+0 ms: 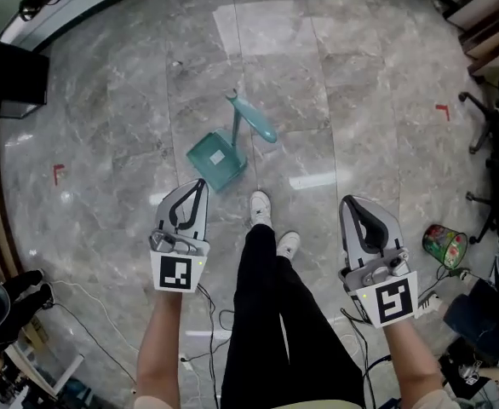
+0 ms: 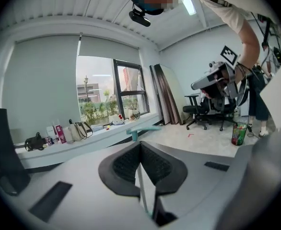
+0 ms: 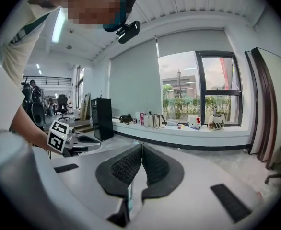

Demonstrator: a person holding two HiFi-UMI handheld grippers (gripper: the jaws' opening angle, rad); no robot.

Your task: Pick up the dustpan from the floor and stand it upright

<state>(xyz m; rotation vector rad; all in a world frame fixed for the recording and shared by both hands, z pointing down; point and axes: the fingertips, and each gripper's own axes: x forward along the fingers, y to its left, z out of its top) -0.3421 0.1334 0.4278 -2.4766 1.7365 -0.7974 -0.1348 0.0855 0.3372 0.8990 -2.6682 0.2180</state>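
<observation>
Plainly the teal plastic dustpan (image 1: pixel 218 160) lies on the grey marble floor (image 1: pixel 105 126), just ahead of the left gripper (image 1: pixel 201 183), with its long handle running forward and to the right. The right gripper (image 1: pixel 349 201) is well apart from it. Both pairs of jaws are pressed together and hold nothing, so the left looks best placed to reach

Floor (image 1: pixel 105 100): grey veined stone slabs, polished and glossy, with light glare on them. Dustpan (image 1: pixel 218 160): teal plastic, smooth, dull sheen. Left gripper (image 1: pixel 200 182) and right gripper (image 1: pixel 350 199): light grey plastic shells, matt. Fingers (image 2: pixel 126 163): lined with black ribbed pads, rubbery look. Trousers (image 1: pixel 271 313): black cloth, matt.
</observation>
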